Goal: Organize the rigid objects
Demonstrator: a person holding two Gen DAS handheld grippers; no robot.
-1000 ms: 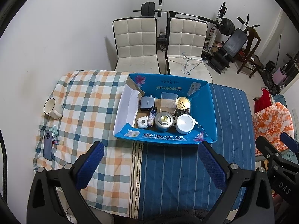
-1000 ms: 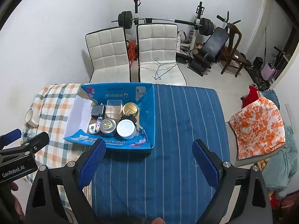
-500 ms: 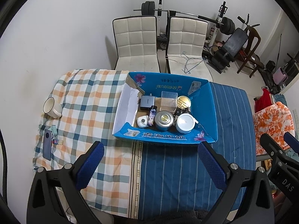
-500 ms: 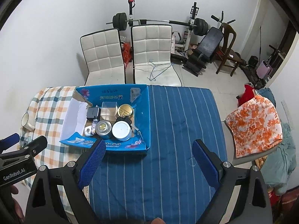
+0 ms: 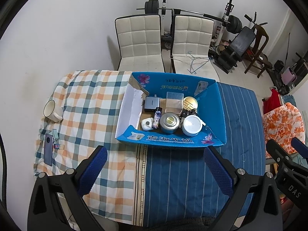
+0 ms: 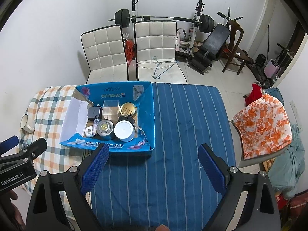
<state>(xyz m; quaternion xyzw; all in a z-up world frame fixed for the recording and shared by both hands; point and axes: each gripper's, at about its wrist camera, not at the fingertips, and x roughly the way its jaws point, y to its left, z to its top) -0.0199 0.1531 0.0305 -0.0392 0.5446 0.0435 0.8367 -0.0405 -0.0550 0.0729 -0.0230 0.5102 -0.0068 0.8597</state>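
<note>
Your left claw (image 5: 154, 170) and right claw (image 6: 153, 165) both hang wide apart, holding nothing, above the tabletop (image 6: 182, 134). The blue box (image 5: 215, 107) holds the silver tin (image 5: 169, 122) and white jar (image 5: 192, 125), side by side.

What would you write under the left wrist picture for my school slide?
Open left gripper hovers above a bed with a blue box of small things, a white mug and a phone.
</note>
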